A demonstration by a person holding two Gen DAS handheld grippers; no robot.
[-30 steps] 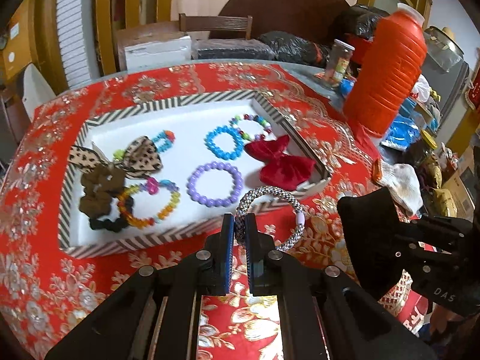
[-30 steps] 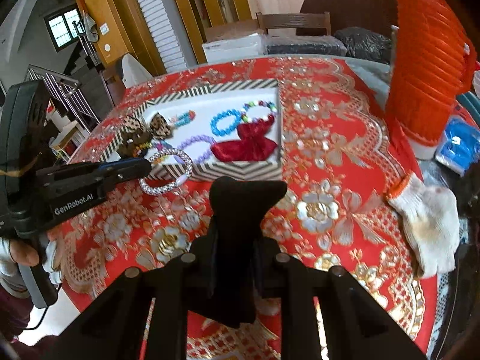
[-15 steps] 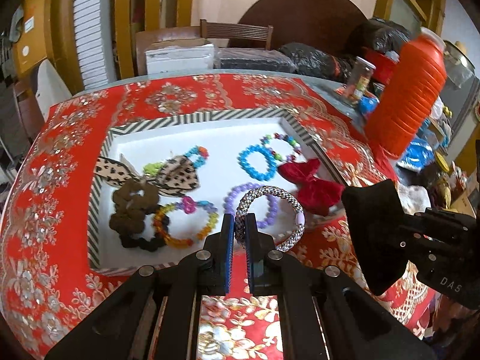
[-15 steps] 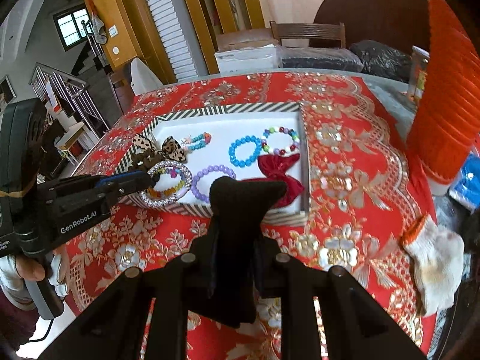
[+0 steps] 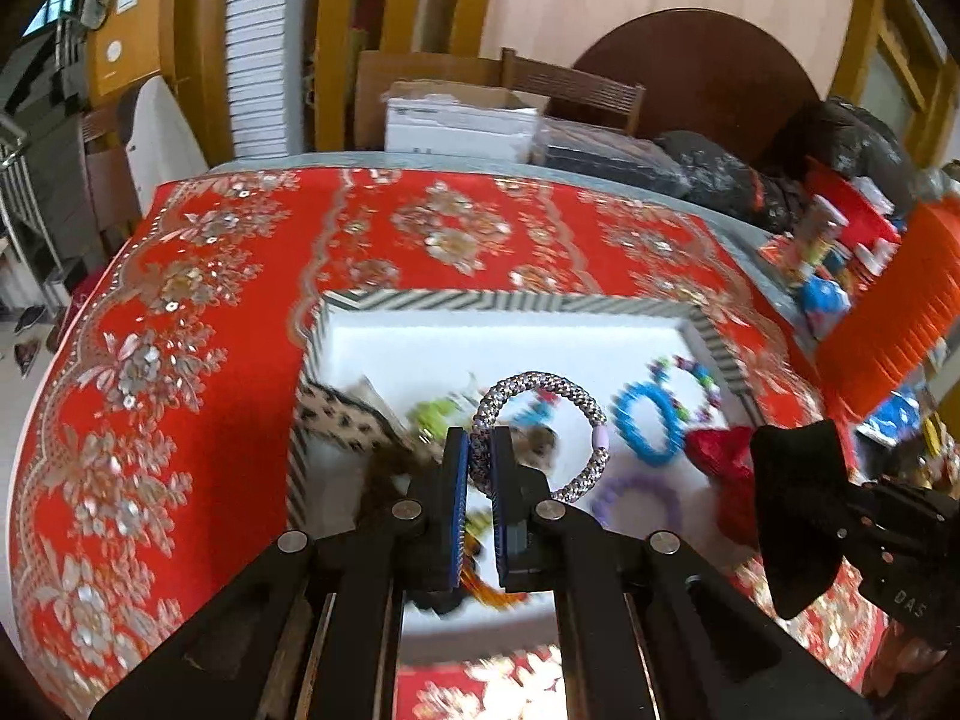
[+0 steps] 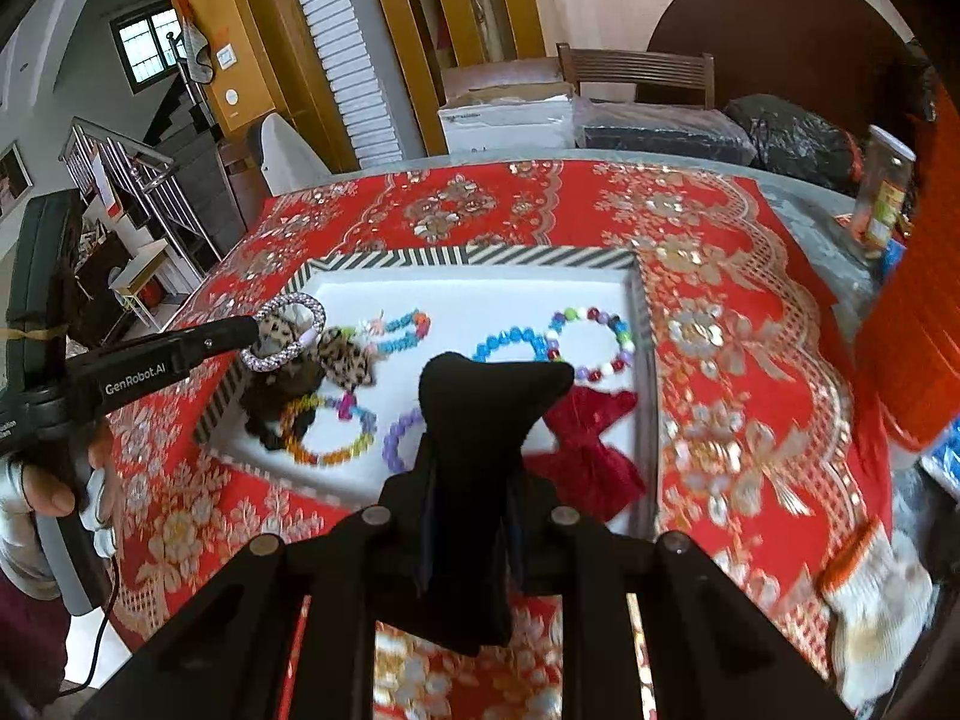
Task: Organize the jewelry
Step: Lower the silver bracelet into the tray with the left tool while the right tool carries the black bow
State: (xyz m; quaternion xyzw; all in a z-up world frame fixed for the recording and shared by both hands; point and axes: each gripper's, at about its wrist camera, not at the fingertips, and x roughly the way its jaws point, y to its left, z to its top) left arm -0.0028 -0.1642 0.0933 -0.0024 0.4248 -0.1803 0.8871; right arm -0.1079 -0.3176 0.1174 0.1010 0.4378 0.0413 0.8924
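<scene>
Silver braided bracelet (image 5: pixel 543 420) is pinched at its left side betw. the left gripper (image 5: pixel 480 456) jaws, closed tight on it, ring standing up ahead of the tips, over the white tray (image 5: pixel 510 303) w/ striped rim. Gripper tilts steeply down; a hand (image 6: pixel 54 480) grips its handle. Right gripper (image 6: pixel 474 414) jaws nearly closed on a black bow (image 6: pixel 492 396), also angled down, over the tray's near edge. Bead bracelets lie past both tips, on a red-clothed bench (image 5: pixel 198 420).
</scene>
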